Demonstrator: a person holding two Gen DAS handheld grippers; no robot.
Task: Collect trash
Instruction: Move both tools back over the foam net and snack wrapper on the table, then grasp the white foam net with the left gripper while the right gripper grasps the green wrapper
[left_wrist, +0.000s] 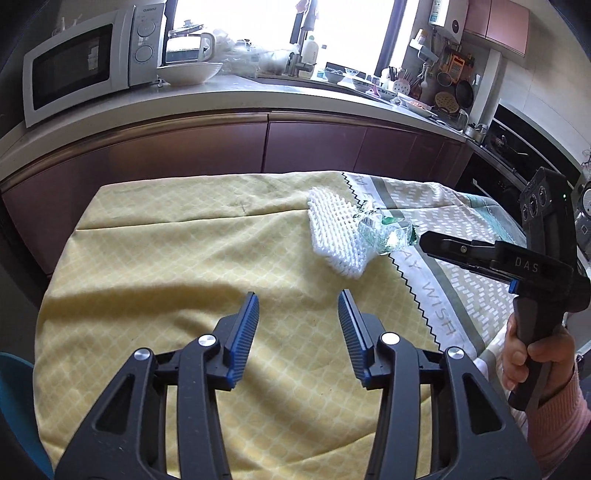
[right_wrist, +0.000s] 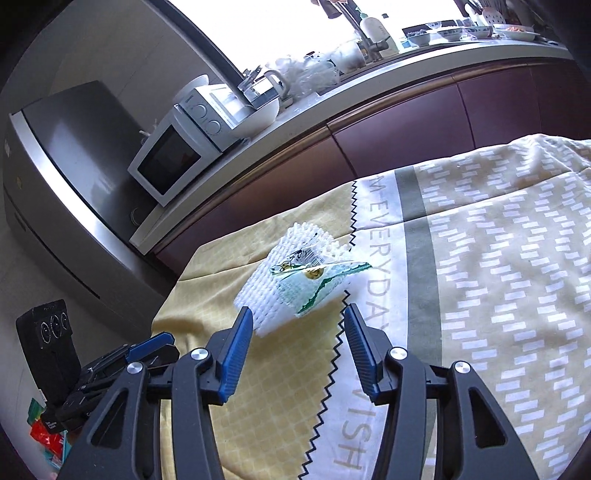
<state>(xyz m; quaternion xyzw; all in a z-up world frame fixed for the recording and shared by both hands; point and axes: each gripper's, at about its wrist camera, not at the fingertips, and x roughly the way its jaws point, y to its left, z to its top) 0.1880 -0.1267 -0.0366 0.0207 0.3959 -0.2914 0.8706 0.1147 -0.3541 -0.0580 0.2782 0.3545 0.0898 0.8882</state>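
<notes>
Trash is a white foam fruit net (right_wrist: 280, 280) with a crumpled clear-and-green plastic wrapper (right_wrist: 317, 277) lying on top of it, partly draped over its right end. Both sit on the tablecloth (left_wrist: 166, 258), right at the zigzag seam where the yellow half meets the lettered white strip, toward the far side of the table.

Right gripper (right_wrist: 297, 350): jaws apart, nothing between them, tips just short of the net's near edge, aimed straight at it. Left gripper (left_wrist: 298, 321): jaws apart, empty, over bare yellow cloth, net well ahead and to its right.

Handling guess:
- Net looks very light, soft, springy. It likely squashes under the pads and rebounds, so a grip needs to close well down to hold.
- Wrapper looks thin, slick, featherweight. It is only resting on the net, so it probably slides off if the net alone is lifted.
- Nothing fragile here.

Best hold: pinch through wrapper and net together at the near right corner where they overlap. Risk: pads snag the loose cloth underneath.
</notes>
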